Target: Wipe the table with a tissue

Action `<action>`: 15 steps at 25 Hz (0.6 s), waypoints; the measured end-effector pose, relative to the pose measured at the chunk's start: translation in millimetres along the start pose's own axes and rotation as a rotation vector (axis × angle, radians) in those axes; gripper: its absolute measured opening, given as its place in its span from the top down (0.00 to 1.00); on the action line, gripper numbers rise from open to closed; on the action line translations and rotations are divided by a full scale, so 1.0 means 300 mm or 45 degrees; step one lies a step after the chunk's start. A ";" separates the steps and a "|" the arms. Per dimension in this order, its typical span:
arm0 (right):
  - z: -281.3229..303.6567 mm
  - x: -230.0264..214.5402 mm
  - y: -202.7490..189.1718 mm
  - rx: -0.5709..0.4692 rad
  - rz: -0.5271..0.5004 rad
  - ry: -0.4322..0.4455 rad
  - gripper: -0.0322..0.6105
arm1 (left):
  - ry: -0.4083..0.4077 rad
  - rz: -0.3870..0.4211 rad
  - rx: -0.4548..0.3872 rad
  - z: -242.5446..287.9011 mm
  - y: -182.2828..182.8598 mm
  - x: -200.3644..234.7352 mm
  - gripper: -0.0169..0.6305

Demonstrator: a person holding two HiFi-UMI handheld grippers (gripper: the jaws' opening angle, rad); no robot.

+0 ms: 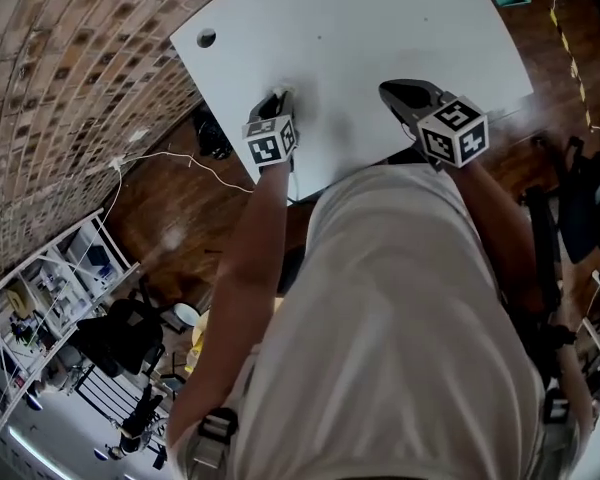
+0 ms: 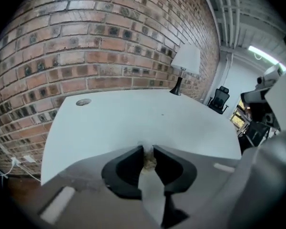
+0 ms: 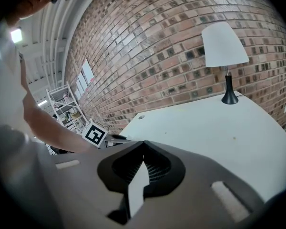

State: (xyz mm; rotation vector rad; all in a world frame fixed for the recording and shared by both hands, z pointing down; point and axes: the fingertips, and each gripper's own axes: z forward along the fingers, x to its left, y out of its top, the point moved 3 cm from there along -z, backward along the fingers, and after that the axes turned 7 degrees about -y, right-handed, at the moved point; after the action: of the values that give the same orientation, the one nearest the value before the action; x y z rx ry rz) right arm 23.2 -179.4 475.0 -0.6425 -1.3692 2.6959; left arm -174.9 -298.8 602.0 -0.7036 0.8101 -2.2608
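A small crumpled tissue (image 2: 148,160), white with a brownish stain, sits pinched between the dark pads of my left gripper (image 2: 148,150). In the head view that left gripper (image 1: 281,96) points down at the white table (image 1: 360,28) near its front edge, with the tissue (image 1: 286,91) at its tip on the surface. My right gripper (image 1: 386,87) hovers over the table to the right, its jaws closed tip to tip with nothing between them (image 3: 143,142). The right gripper view shows the left gripper's marker cube (image 3: 95,134) off to the left.
A table lamp (image 2: 185,63) with a white shade stands at the far side against the brick wall (image 2: 86,42). A round cable hole (image 1: 207,38) is near the table's left corner. A black office chair (image 2: 220,98) and a white shelf unit (image 1: 40,298) stand off the table.
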 end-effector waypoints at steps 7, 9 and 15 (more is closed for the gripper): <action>-0.022 0.105 -0.061 -0.002 -0.014 0.000 0.94 | -0.101 -0.106 -0.105 -0.114 -0.068 -0.112 0.87; -0.028 0.122 -0.075 -0.003 -0.011 -0.003 0.94 | -0.121 -0.108 -0.108 -0.132 -0.086 -0.132 0.87; -0.077 0.119 -0.107 -0.017 0.006 -0.045 0.94 | -0.154 -0.102 -0.109 -0.144 -0.118 -0.173 0.87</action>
State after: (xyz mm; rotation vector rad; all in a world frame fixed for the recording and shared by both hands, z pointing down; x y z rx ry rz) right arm -5.1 -134.3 475.8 -0.6027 -1.3965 2.7166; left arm -182.1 -225.1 584.0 -0.9186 0.8373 -2.2399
